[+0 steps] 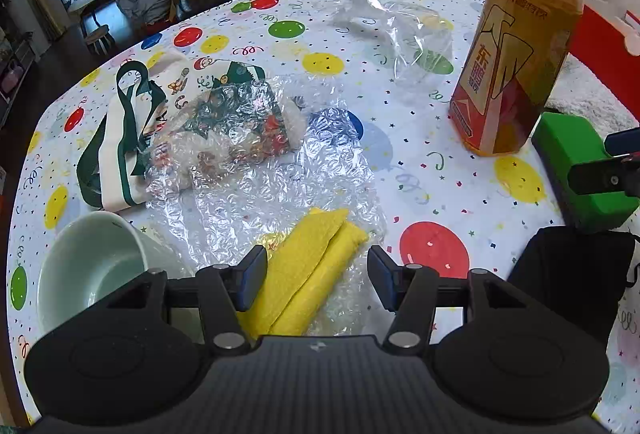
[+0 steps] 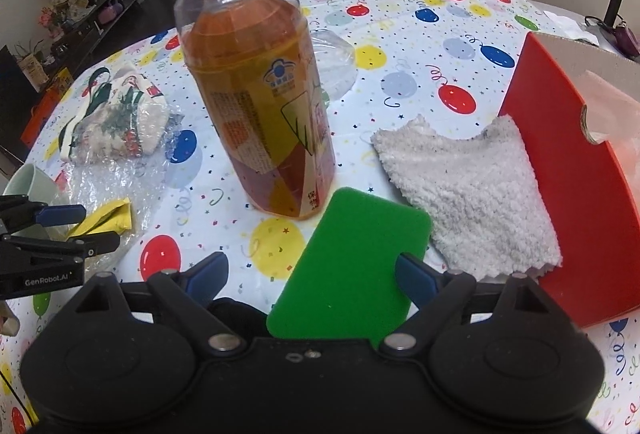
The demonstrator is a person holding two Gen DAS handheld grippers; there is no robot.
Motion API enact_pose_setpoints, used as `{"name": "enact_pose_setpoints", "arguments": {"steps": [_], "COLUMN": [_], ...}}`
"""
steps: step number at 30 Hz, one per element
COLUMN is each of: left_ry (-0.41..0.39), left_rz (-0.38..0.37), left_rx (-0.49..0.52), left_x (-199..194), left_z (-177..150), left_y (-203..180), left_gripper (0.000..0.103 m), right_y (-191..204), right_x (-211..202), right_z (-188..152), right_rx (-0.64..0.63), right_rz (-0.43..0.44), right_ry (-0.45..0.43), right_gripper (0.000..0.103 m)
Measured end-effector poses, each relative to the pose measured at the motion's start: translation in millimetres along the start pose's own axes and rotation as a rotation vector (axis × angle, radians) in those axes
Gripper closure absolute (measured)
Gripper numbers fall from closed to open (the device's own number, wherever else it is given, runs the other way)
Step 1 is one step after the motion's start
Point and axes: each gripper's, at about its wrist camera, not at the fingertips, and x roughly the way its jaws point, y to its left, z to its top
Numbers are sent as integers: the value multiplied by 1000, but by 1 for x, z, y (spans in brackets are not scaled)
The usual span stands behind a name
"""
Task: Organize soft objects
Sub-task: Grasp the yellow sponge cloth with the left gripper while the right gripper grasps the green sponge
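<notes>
A folded yellow cloth (image 1: 308, 266) lies on bubble wrap (image 1: 256, 170) between the fingers of my left gripper (image 1: 317, 274), which is open around it. It also shows in the right wrist view (image 2: 108, 218). A green sponge (image 2: 352, 266) lies between the fingers of my right gripper (image 2: 316, 274), which is open; the right fingertip (image 2: 414, 276) touches its edge. The sponge also shows in the left wrist view (image 1: 576, 166). A white fluffy towel (image 2: 468, 194) lies beside a red box (image 2: 568, 170). A green and white printed fabric bag (image 1: 128, 130) lies partly under the bubble wrap.
A tall bottle of amber drink (image 2: 264, 106) stands just beyond the sponge; it also shows in the left wrist view (image 1: 516, 62). A pale green cup (image 1: 92, 266) lies at the left. A clear plastic bag (image 1: 400, 26) lies farther back. Chairs stand behind the balloon-print tablecloth (image 1: 436, 194).
</notes>
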Motion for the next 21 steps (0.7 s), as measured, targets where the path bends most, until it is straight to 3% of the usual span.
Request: {"name": "enact_pose_setpoints", "arguments": {"steps": [4,10,15,19,21], "left_ry": [-4,-30,-41,-23,-17], "left_rz": [37,28,10,-19,-27], "left_rx": [32,55,57,55,51], "left_x": [1,-3,-7,-8,-10], "left_z": [0,-1,-2,0,0], "left_y": [-3,-5,-6,-4,-3], "left_gripper": [59,73,87,87,87], "right_y": [2,5,1,-6,-7], "right_x": [4,5,3,1,1], "right_z": [0,-2,-2,-2,-2], "right_rx": [-9,-31,-37,-20,-20], "right_rz": [-22,-41,-69,-58,-47], "right_ry": [11,19,4,10,15], "right_gripper": [13,16,42,42,35]}}
